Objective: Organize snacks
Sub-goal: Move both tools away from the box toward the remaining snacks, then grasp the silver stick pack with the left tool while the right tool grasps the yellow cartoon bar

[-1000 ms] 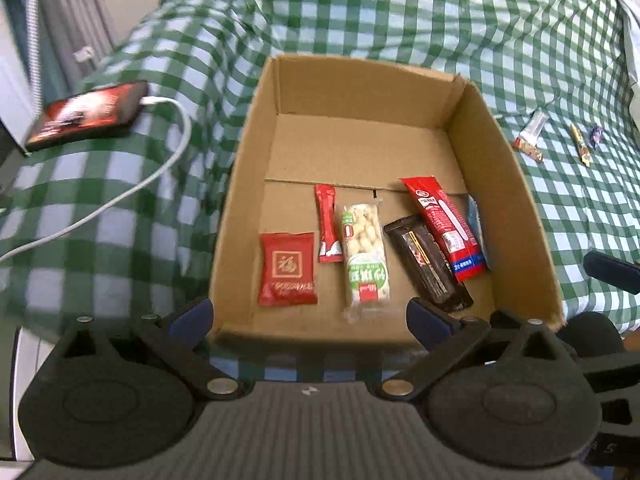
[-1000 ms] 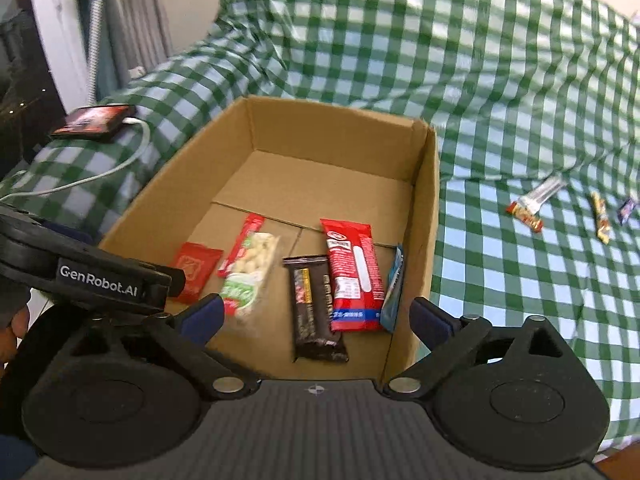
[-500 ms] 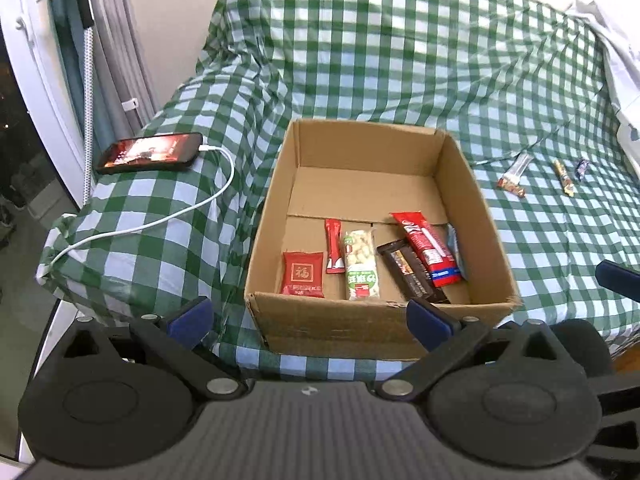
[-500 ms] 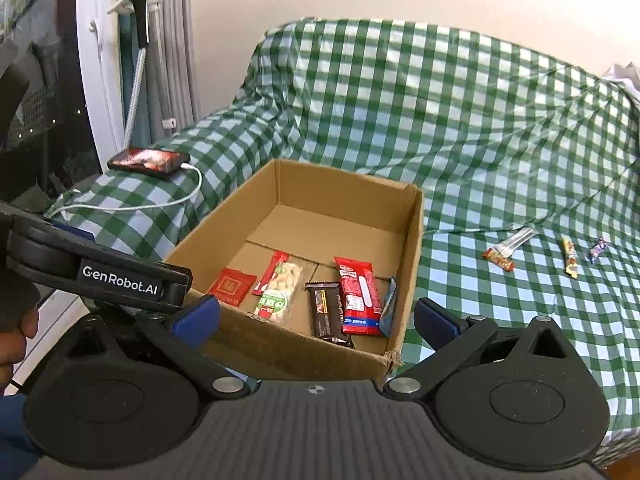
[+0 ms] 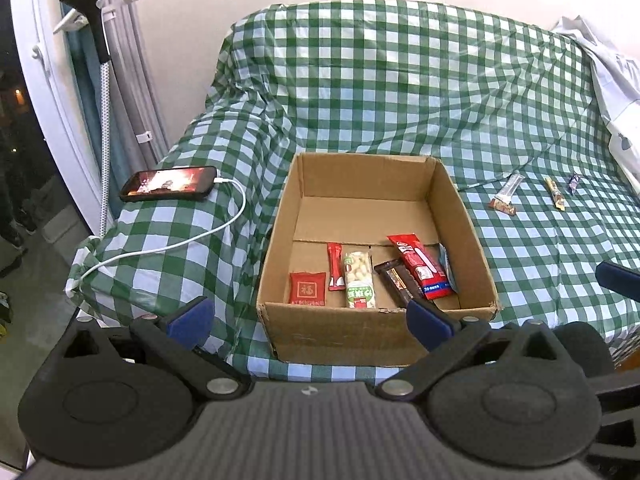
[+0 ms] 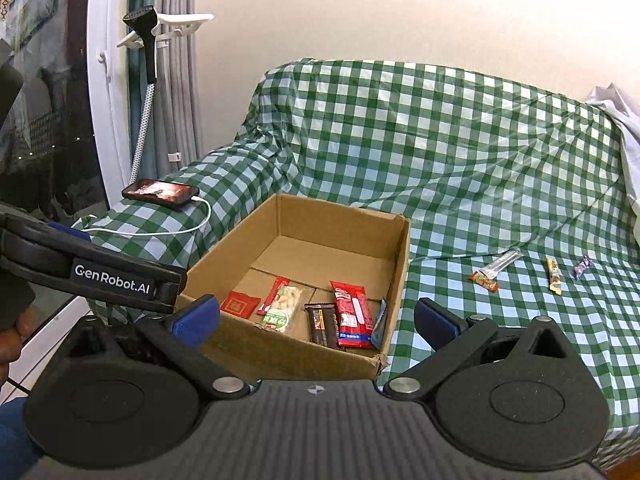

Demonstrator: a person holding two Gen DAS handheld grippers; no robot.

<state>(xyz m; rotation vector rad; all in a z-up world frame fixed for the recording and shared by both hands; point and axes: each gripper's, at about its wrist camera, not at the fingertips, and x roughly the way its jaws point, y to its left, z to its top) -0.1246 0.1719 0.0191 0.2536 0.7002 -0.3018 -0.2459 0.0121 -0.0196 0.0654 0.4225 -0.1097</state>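
Note:
An open cardboard box (image 5: 470, 224) (image 6: 396, 280) sits on the green checked cloth. Inside lie several snacks in a row: a red square packet (image 5: 307, 289), a thin red stick (image 5: 335, 266), a peanut bar (image 5: 359, 280), a dark chocolate bar (image 5: 396, 280), a red bar (image 5: 420, 266) and a blue packet (image 5: 445, 264) against the right wall. Three snacks lie on the cloth to the right: a silver-red bar (image 5: 506, 194) (image 6: 496, 270), a yellow bar (image 5: 555, 194) (image 6: 554, 276) and a purple candy (image 5: 574, 183) (image 6: 582, 267). My left gripper (image 5: 310, 318) and right gripper (image 6: 316, 322) are open and empty, held back in front of the box.
A phone (image 5: 168, 183) on a white charging cable (image 5: 224, 226) lies on the cloth left of the box. A garment steamer (image 5: 94, 12) and curtains stand at the far left. White fabric (image 5: 616, 80) lies at the far right. The left gripper's body (image 6: 100, 276) shows in the right wrist view.
Both grippers have pulled back and up away from the box, so the box looks smaller and the whole covered sofa shows. The snacks have not moved.

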